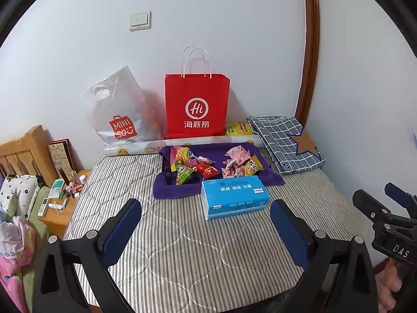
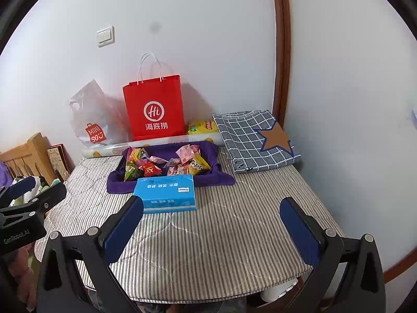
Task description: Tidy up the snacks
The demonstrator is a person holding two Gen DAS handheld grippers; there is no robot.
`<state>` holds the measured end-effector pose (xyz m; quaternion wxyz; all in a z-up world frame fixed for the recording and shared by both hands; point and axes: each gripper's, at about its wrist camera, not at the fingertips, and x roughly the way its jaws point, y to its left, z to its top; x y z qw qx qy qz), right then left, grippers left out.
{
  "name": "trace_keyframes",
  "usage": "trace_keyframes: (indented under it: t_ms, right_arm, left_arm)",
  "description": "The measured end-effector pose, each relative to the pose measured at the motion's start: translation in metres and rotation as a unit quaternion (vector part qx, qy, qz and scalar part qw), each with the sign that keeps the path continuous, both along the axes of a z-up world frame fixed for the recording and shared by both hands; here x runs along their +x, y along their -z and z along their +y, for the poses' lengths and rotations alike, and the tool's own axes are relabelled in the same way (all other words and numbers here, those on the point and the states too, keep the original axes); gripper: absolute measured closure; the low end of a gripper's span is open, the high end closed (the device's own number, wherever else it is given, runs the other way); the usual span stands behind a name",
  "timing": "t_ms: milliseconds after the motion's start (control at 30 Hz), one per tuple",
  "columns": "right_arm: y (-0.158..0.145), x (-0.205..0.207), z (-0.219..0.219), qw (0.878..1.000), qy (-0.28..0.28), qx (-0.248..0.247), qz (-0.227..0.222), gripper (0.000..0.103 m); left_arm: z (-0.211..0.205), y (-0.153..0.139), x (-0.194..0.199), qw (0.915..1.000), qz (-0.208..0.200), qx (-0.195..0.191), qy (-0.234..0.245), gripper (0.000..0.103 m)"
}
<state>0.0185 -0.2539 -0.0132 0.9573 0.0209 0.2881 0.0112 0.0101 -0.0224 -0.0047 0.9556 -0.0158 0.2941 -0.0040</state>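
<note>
Already the snacks (image 1: 208,165) lay together in a shallow tray lined with purple cloth (image 1: 166,190), in two loose heaps: green, red and yellow crinkly foil packets on the left, pink twisted wrappers and a yellow packet on the right. Such a scene fitted both a sorting about to begin and one just ended, so I could not judge the step. A blue tissue box (image 1: 234,198), soft-cornered, touched the tray's near edge, all on the striped quilted worktop (image 1: 182,247). Behind stood a stiff red paper bag (image 1: 197,107). The left tongs (image 1: 206,221) and the right tongs (image 2: 211,221) were both wide open, holding nothing, well short of the tray.
</note>
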Motion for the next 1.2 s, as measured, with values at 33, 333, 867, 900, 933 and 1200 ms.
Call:
trace_keyframes:
  t_ms: [33,333,867,900,933,1200]
  right_arm:
    - [-0.0003,-0.0007,-0.0003,1.000,0.000,0.001,-0.001,0.000]
    - [-0.0019,-0.0028,-0.0007,1.000,-0.001,0.001,-0.003,0.000]
    - [-0.0039,-0.0046,0.0028,1.000,-0.003,-0.001,-0.004,0.000]
    - [-0.0042,-0.0044,0.0029,1.000,-0.004,-0.001,-0.004,0.000]
    - [-0.0043,-0.0046,0.0031,1.000,-0.004,-0.001,-0.004,0.000]
    - [-0.0038,-0.0049,0.0036,1.000,-0.005,-0.002,-0.005,0.000]
  left_arm:
    - [-0.0002,-0.0001,-0.0004,1.0000,0.000,0.000,0.000,0.003]
    - [0.0002,-0.0001,-0.0009,1.0000,0.000,0.000,0.000,0.003]
    - [0.0014,-0.0007,-0.0023,1.0000,0.000,-0.003,0.000,0.003]
    - [0.0014,-0.0008,-0.0024,1.0000,0.000,-0.003,-0.001,0.003]
    - [0.0017,-0.0007,-0.0022,1.0000,0.001,-0.003,0.000,0.003]
    - [0.0020,-0.0007,-0.0023,1.0000,0.001,-0.003,0.000,0.003]
